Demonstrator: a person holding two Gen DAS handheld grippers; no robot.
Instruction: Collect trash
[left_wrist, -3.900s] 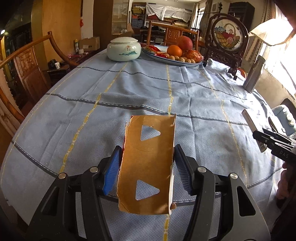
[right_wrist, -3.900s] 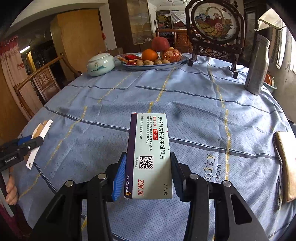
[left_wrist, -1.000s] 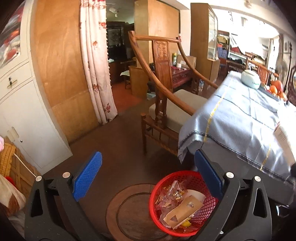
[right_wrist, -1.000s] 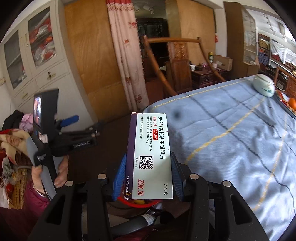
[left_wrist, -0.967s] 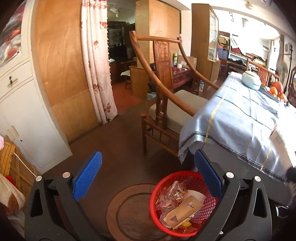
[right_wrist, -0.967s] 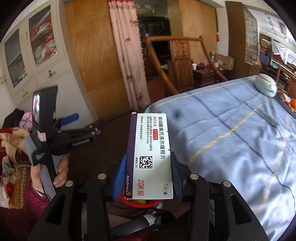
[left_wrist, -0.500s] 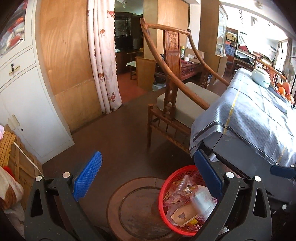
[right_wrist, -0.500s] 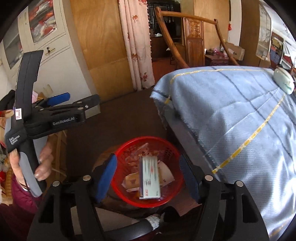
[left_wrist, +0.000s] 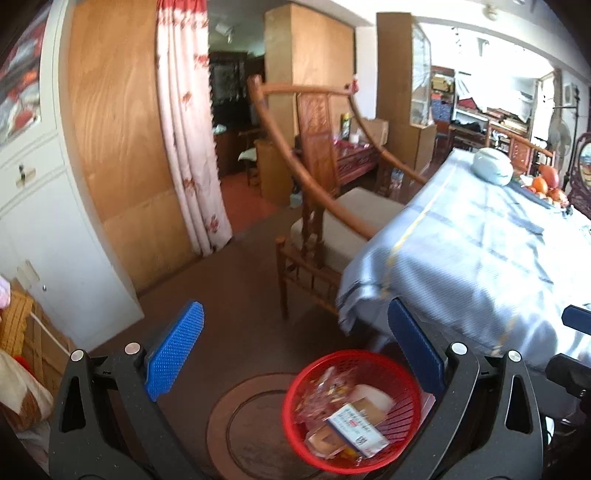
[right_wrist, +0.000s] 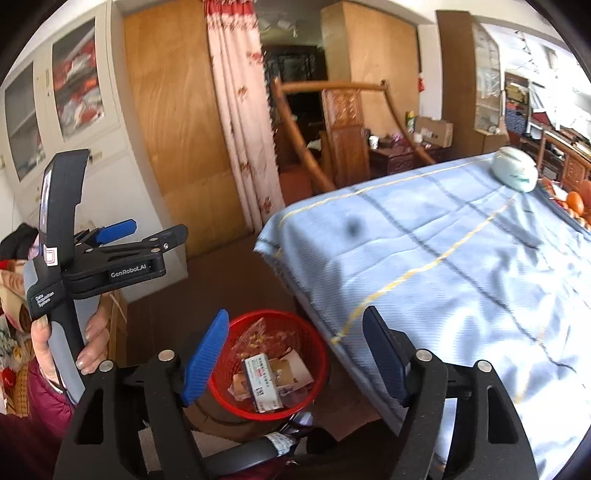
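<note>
Trash, a white medicine box (right_wrist: 263, 382) among wrappers, lies in the red basket (right_wrist: 312, 341) on the floor just below the right tool (right_wrist: 293, 356), whose empty jaws are opening, while the left tool (left_wrist: 295, 352) gapes wide, empty too.

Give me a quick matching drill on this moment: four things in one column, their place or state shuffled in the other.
1. medicine box
2. red basket
3. lidded jar
4. right tongs

a. on the blue tablecloth
b. on the floor beside the table
c. empty, jaws opening
d. lying in the trash

Pairs: 1-d, 2-b, 3-a, 4-c
</note>
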